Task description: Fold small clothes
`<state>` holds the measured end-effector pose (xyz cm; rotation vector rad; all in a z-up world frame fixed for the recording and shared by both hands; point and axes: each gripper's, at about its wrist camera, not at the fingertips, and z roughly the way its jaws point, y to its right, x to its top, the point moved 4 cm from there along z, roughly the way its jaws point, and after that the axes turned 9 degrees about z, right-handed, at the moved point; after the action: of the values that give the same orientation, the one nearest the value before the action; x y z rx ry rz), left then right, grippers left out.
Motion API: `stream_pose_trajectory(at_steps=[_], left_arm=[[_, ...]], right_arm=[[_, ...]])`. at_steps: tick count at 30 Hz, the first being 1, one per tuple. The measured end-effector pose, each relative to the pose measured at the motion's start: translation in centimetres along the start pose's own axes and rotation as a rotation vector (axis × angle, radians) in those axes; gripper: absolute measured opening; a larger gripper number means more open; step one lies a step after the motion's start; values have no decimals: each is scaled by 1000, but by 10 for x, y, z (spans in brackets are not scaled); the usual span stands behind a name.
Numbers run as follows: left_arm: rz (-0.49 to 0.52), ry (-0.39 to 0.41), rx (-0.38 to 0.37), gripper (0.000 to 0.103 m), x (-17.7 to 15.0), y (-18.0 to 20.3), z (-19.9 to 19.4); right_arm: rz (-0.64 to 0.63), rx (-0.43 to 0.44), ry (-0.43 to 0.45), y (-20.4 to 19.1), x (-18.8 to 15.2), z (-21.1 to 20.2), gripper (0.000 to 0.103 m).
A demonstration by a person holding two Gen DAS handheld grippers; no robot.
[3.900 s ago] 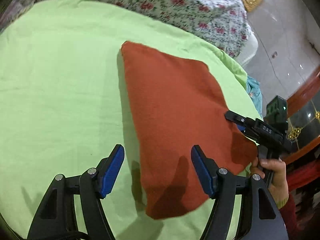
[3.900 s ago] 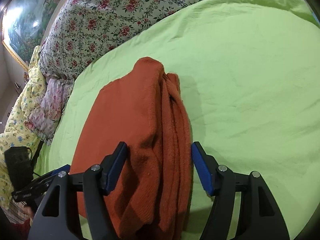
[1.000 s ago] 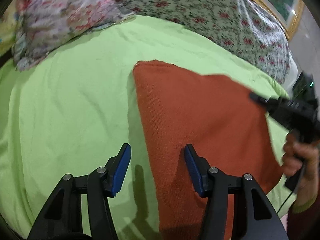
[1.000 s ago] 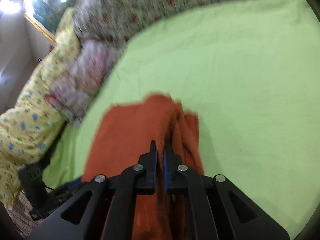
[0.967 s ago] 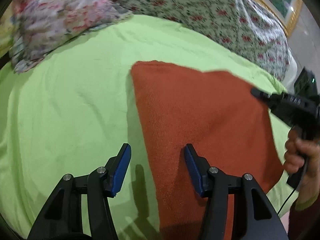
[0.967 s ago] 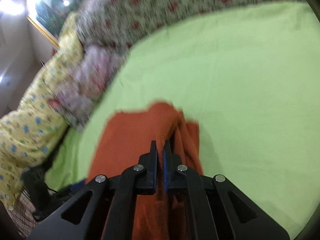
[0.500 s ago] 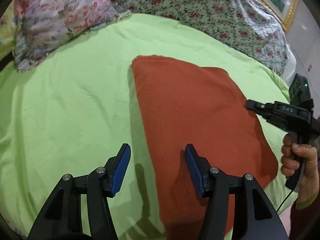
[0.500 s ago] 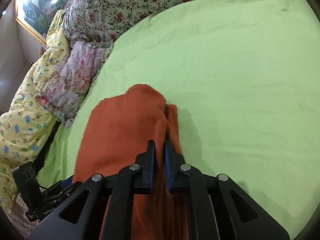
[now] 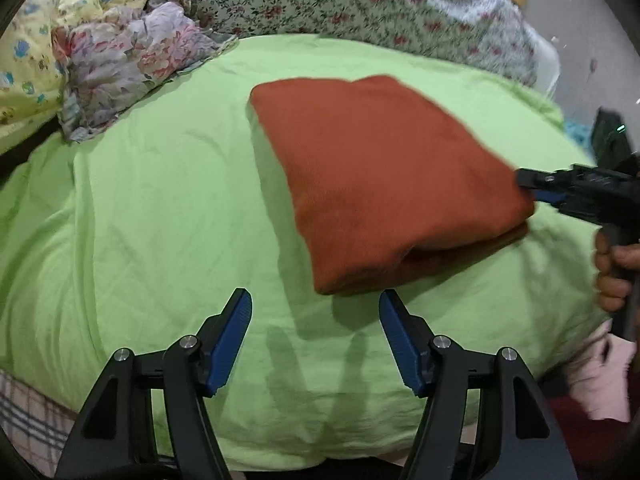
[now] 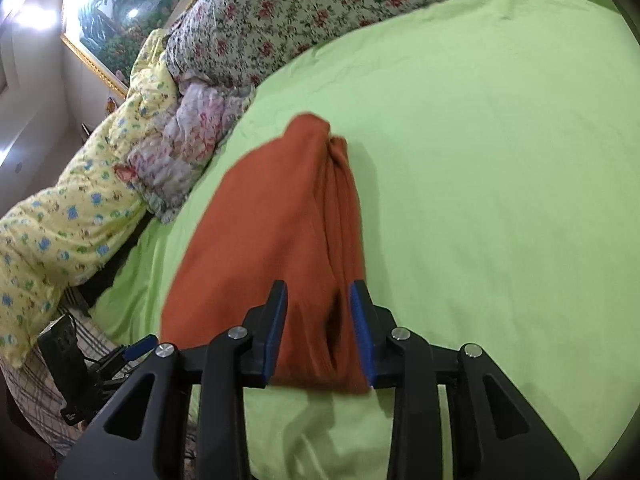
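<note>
A folded rust-orange garment [image 9: 380, 184] lies flat on the green bedsheet [image 9: 160, 208]. My left gripper [image 9: 314, 300] hovers just short of its near corner, jaws opening wider with nothing between them. In the right wrist view the garment [image 10: 272, 220] stretches away from my right gripper [image 10: 318, 288], whose jaws are opening. The garment's layered near end lies between the blue pads [image 10: 276, 320] without being pinched. The right gripper [image 9: 536, 190] also shows at the garment's right corner in the left wrist view, held by a hand [image 9: 612, 272]. The left gripper's blue tip [image 10: 138, 346] shows at lower left.
A floral quilt [image 9: 360, 4] runs along the back of the bed. A crumpled flowered cloth [image 9: 132, 64] and a yellow patterned blanket [image 10: 60, 232] lie at the left. A black device [image 10: 64, 356] hangs off the bed's edge. A framed painting [image 10: 120, 12] hangs on the wall.
The right gripper's jaws, shut on the garment's edge a second ago, have parted and the garment now lies flat. The left gripper has drawn back off the garment toward the bed's near edge.
</note>
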<state>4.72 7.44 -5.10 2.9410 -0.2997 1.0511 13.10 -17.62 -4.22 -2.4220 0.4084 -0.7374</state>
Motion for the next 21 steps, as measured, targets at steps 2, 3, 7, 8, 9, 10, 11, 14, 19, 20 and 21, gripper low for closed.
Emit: stream_pose_trajectory(at_steps=[2, 3, 7, 8, 9, 10, 11, 14, 19, 20, 21], left_arm=[[10, 0, 22, 67, 1, 3, 6], [9, 6, 39, 66, 2, 5, 8], [-46, 28, 25, 64, 12, 0, 12], [-57, 42, 20, 63, 14, 0, 13], [-57, 48, 27, 59, 17, -2, 15], [-62, 40, 42, 54, 17, -3, 20], [-77, 23, 42, 49, 18, -6, 25], [-196, 46, -42, 33, 16, -16, 22], [-161, 59, -28, 15, 23, -9, 22], [-151, 64, -15, 13, 23, -6, 19], [-131, 81, -4, 10, 25, -2, 15]], right_arm=[[14, -14, -8, 7, -7, 3, 34], [26, -13, -9, 10, -9, 2, 34], [47, 8, 15, 12, -10, -5, 34], [44, 10, 19, 11, -10, -6, 34], [40, 14, 23, 9, -9, -7, 34], [38, 19, 26, 8, -10, -7, 34], [36, 23, 25, 6, -11, -6, 34], [14, 17, 6, 0, -15, 2, 34], [-28, 8, -1, -3, -22, 8, 34], [-27, 7, -5, -3, -22, 9, 33], [-22, 12, -10, -2, -23, 11, 31]])
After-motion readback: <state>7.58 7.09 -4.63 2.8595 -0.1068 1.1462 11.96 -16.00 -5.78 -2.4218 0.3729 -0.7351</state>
